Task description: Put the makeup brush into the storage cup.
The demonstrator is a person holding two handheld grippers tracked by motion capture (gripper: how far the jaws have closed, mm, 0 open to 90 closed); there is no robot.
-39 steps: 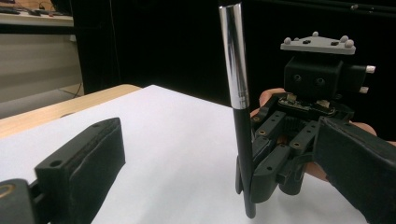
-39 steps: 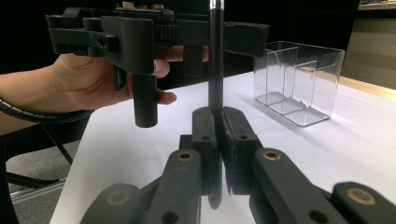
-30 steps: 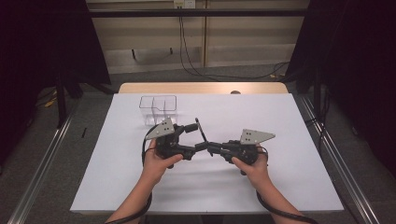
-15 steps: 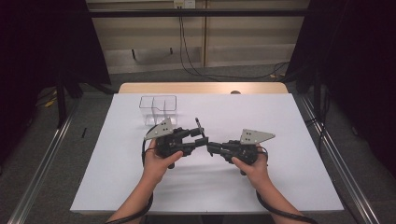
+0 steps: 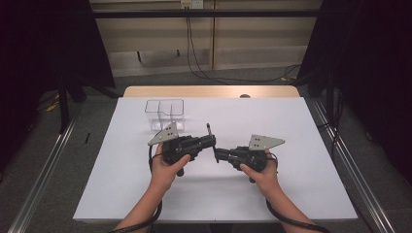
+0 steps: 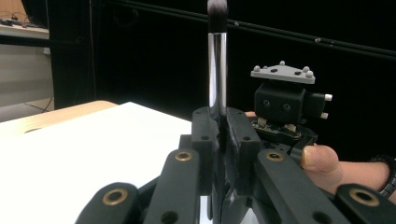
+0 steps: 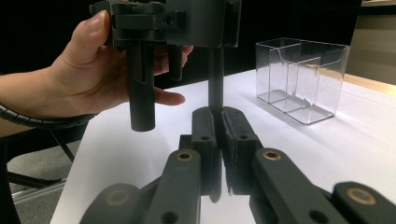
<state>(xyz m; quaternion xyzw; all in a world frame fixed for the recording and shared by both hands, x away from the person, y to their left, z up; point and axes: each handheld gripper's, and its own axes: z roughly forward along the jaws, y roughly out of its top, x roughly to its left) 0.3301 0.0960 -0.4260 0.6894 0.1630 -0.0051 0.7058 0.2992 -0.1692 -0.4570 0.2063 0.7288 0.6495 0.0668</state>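
Brush (image 6: 217, 56) is the thing both tools meet on: a thin make-up brush with a shiny metal sleeve below a dark tuft of bristles, and a black handle lower down. In the left gripper view it stands upright between the jaws of the left hand-held gripper (image 6: 219, 122), which are clenched on the metal sleeve; the top of the tuft is cut off by the frame edge. In the right gripper view the right hand-held gripper (image 7: 219, 122) has its jaws closed around the black handle (image 7: 215, 79), whose upper part disappears behind the body of the other tool. From the high view the brush (image 5: 208, 129) shows as a short dark stick rising above the middle of the white bench (image 5: 301, 126), between the left hand-held gripper (image 5: 210, 141) and the right hand-held gripper (image 5: 217, 154), too small there to make out its parts. A clear plastic box (image 5: 165, 113) with an inner divider stands near, behind the left hand (image 5: 167, 164); the right hand (image 5: 257, 172) holds its tool just beside it.
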